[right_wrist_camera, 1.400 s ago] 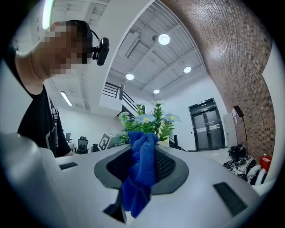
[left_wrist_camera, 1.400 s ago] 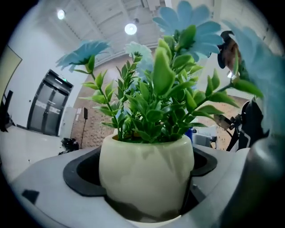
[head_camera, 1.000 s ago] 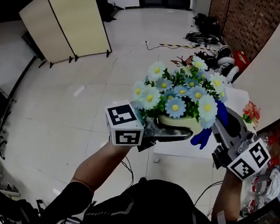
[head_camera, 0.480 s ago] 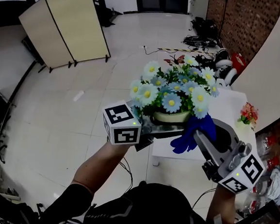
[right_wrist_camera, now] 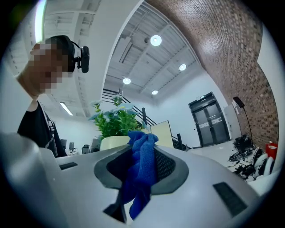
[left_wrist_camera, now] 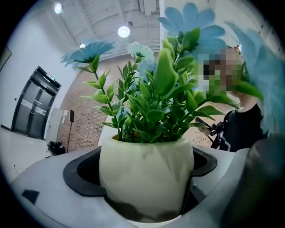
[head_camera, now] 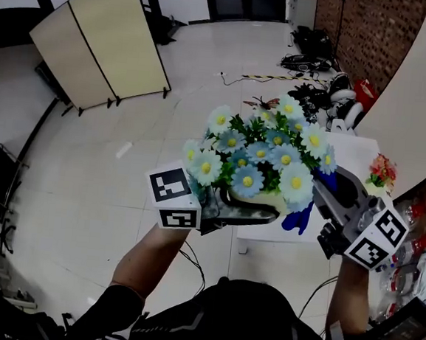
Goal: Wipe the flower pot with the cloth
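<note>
Moved: flower pot [head_camera: 258, 201] has dipped left; cloth [head_camera: 296, 217] is now half hidden under the blooms.
Head view: left gripper [head_camera: 250, 207] holds the pot aloft near the white surface [head_camera: 355, 152]; right gripper [head_camera: 321, 191] is just beside it.
Left gripper view: my fingers [left_wrist_camera: 82, 176] clamp the pot's belly.
Right gripper view: fingers pinch the blue cloth; pot just beyond.

head: steeply down | gripper views: close, upward | shared: flower pot [left_wrist_camera: 144, 178]
</note>
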Available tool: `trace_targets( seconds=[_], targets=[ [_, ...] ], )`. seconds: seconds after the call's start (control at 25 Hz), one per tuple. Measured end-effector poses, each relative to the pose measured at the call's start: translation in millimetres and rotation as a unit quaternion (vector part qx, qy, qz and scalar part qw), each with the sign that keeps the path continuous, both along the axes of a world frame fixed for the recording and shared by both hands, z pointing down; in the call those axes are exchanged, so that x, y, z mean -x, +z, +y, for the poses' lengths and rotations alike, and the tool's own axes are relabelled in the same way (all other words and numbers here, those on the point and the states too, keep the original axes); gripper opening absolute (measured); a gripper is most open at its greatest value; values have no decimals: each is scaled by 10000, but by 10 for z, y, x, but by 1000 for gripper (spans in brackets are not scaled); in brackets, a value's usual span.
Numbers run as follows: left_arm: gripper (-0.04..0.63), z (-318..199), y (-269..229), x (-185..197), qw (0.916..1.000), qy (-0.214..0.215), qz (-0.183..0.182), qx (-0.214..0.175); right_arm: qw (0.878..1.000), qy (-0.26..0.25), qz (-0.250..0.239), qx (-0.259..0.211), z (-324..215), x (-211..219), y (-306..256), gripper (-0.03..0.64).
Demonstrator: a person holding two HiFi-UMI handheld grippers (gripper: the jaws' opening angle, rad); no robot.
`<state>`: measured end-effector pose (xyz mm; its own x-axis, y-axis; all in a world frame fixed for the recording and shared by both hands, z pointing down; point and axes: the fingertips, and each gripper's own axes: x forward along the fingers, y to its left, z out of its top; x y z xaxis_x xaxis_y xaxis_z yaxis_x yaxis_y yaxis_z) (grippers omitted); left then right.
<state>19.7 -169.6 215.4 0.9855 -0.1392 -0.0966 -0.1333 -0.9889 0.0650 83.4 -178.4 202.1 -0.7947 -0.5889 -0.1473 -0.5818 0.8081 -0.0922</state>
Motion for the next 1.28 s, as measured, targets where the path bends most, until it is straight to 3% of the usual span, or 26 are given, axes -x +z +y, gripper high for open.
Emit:
trace_targets(
  seconds=[0.16, 0.32, 0.52, 0.72, 1.04, 1.28],
  targets=[
    [562, 148, -77, 37, 9997, 222, -36, -83, 9993, -281, -256, 72, -130, -55, -111, 101],
    [562, 117, -161, -45, 9987, 464, -121, -191, 9935, -1123, -182, 84, -429, 52, -137, 101],
    [561, 14, 40, -50, 9995, 193, -222, -94, 9849, -1724, -82, 88, -360, 142, 11, 101],
    [562, -169, 204, 8, 9997, -83, -214, 113, 9846, -1747, 78, -84, -64, 101, 73, 101],
    [562, -214, 288, -5, 9994, -111, -202, 243, 9854, -1668, 304, -175, 389, 195, 81, 101],
    [561, -35, 186, -34, 9997, 160, -113, 138, 9899, -1414, -65, -6, 90, -77, 10, 101]
  ],
)
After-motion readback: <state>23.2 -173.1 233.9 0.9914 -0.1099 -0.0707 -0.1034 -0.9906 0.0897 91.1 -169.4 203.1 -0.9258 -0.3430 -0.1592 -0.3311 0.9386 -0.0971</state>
